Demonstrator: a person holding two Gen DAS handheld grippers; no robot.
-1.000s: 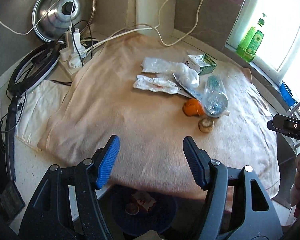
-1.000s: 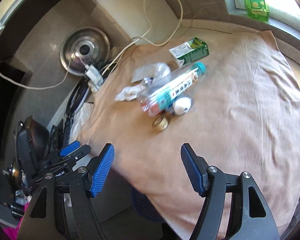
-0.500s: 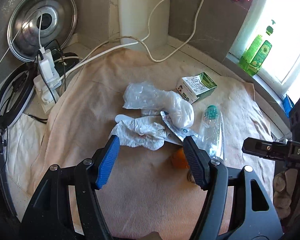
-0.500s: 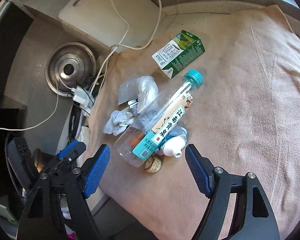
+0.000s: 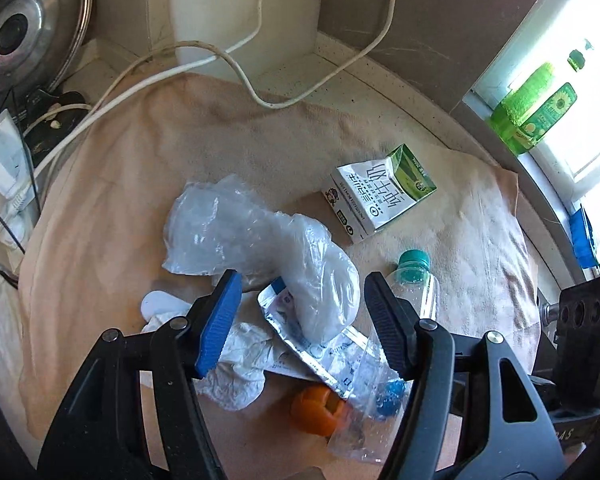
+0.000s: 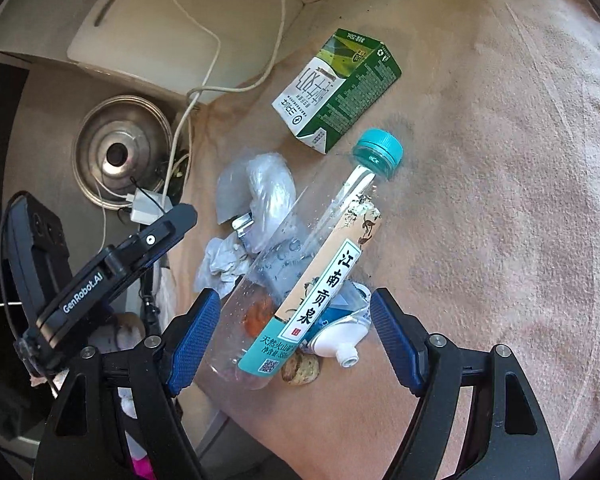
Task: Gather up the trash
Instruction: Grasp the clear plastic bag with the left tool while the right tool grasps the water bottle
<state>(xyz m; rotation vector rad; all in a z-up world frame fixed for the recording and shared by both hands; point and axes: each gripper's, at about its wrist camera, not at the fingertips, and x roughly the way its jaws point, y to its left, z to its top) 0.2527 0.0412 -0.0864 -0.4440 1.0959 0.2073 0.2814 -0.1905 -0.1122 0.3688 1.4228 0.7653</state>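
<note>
**Two grippers poised over a heap of trash on a kitchen cloth**

Left wrist view: the left gripper point(image 5: 302, 322) hangs with its jaws spread wide and nothing between them, directly above a pile of litter on a beige cloth point(image 5: 112, 200). A crumpled clear plastic bag point(image 5: 256, 240) bulges at the middle of the pile, with a torn foil wrapper point(image 5: 300, 344) and a wad of white tissue point(image 5: 236, 372) touching it on the near side. An orange cap-like piece point(image 5: 316, 410) lies nearest the camera. To the right, a clear plastic bottle point(image 5: 414, 284) shows its teal cap, and a dented green-and-white carton point(image 5: 376, 196) lies on its side farther off. A steel lid point(image 5: 24, 36) leans at far left, a white cable point(image 5: 236, 68) trailing onto the cloth.

Right wrist view: the right gripper point(image 6: 296, 334) is likewise open, gripping nothing, its blue pads flanking the bottle's base. The bottle point(image 6: 312, 280) lies diagonally, near-empty and beaded with droplets, its label printed in Chinese characters. A squeezed white tube point(image 6: 340, 340) and a brownish scrap point(image 6: 300, 368) touch its near end; the carton point(image 6: 336, 88) lies just beyond its cap. The left gripper's body point(image 6: 112, 268) enters from the left.
</note>
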